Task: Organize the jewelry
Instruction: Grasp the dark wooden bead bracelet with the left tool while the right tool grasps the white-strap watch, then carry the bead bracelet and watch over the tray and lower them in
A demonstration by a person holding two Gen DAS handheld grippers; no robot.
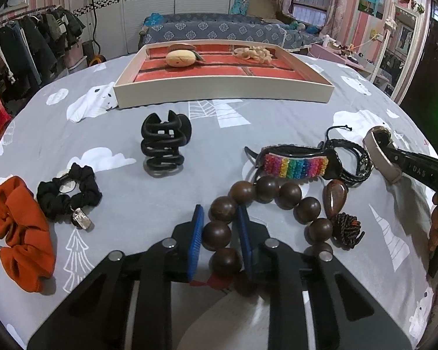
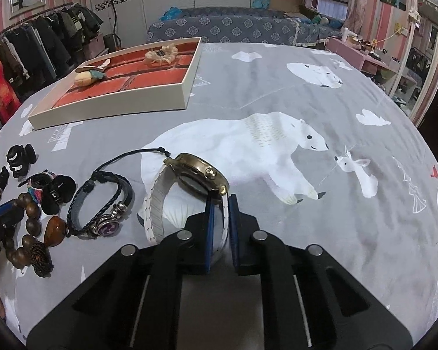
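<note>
A bracelet of large dark wooden beads (image 1: 289, 194) lies on the grey bear-print cloth. My left gripper (image 1: 220, 208) is shut on it, its blue pads pressing the beads on the near left side of the loop. A gold-cased watch (image 2: 201, 175) with a white strap stands on edge in the right wrist view. My right gripper (image 2: 222, 201) is shut on the strap just below the case. The same watch (image 1: 378, 157) shows at the right of the left wrist view. The cream tray (image 1: 219, 93) with red lining sits at the far side.
A beige plush piece (image 1: 179, 57) and a cream scrunchie (image 1: 252, 54) lie in the tray. On the cloth are a black claw clip (image 1: 163, 143), a black scrunchie (image 1: 70, 195), an orange scrunchie (image 1: 17, 227), a rainbow hair clip (image 1: 295, 164) and a braided leather bracelet (image 2: 102, 204).
</note>
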